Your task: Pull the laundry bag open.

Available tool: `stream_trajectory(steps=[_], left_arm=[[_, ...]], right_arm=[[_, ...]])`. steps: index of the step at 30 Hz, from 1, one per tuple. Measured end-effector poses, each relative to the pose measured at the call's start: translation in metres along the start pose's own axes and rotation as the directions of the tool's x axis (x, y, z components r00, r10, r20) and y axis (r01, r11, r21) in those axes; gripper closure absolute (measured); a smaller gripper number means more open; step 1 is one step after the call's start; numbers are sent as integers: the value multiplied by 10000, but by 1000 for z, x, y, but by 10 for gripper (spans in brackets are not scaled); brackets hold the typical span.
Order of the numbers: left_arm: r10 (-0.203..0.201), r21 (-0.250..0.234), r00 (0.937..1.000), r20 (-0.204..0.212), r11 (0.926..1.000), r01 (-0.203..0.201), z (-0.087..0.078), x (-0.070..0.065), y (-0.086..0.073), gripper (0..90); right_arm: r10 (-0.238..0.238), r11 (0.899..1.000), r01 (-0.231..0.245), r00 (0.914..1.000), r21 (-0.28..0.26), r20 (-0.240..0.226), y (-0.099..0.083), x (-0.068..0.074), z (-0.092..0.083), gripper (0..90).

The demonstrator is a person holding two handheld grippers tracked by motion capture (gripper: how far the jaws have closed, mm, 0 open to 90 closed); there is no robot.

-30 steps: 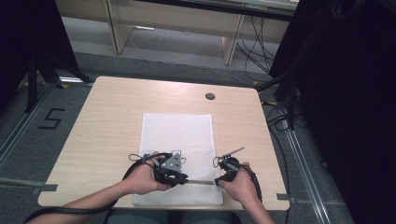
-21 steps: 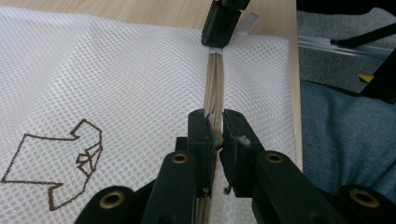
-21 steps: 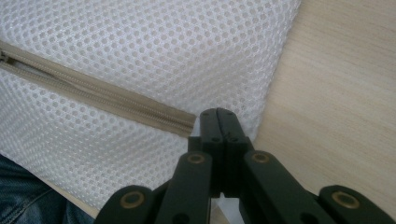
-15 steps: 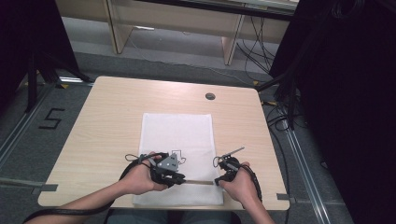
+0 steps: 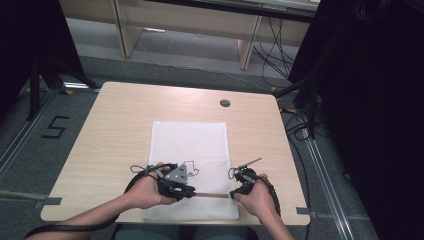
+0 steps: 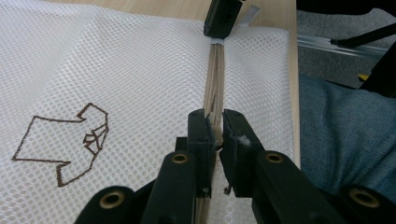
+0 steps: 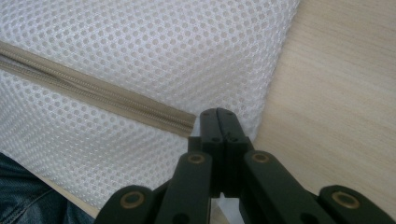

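Left tongs (image 6: pixel 215 133) pinch the zipper (image 6: pixel 214 88) (beige) on mesh bag (image 6: pixel 116 70).

Both grippers are showing black jaws with brass-coloured rivets. The left gripper (image 5: pixel 187 191) is carrying a grey three-cornered plate; black cables are trailing from it and the right gripper (image 5: pixel 235 192). The person is wearing blue denim.

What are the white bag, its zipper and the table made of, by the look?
White bag: looks like synthetic mesh fabric, matte; an even grid of small holes shows in both gripper views. Zipper: beige woven tape with fine teeth, probably plastic; too small to be sure. Table: pale wood-grain top, smooth, likely laminate rather than solid wood.
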State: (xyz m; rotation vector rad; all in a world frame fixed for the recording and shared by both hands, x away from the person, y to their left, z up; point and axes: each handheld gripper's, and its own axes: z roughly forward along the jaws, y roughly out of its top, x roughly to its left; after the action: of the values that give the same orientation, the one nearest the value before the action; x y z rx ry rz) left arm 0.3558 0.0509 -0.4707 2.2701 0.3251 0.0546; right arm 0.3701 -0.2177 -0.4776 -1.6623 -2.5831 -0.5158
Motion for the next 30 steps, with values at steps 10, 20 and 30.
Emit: stream_trajectory(steps=[10, 20, 30], left_arm=[[-36, 27, 10000, 0, 10000, 36, -4, 1, -3, 814], [40, -2, 10000, -40, 10000, -40, -8, 1, -4, 815], [-21, 30, 9999, -108, 10000, 21, -14, 3, -9, 815]], right_arm=[[-9, 10000, 9, 10000, -30, -3, 0, 0, 0, 900], [48, 10000, -48, 10000, -22, 10, 0, 0, 0, 900], [-19, 10000, 19, 10000, -36, -6, 0, -1, 0, 900]])
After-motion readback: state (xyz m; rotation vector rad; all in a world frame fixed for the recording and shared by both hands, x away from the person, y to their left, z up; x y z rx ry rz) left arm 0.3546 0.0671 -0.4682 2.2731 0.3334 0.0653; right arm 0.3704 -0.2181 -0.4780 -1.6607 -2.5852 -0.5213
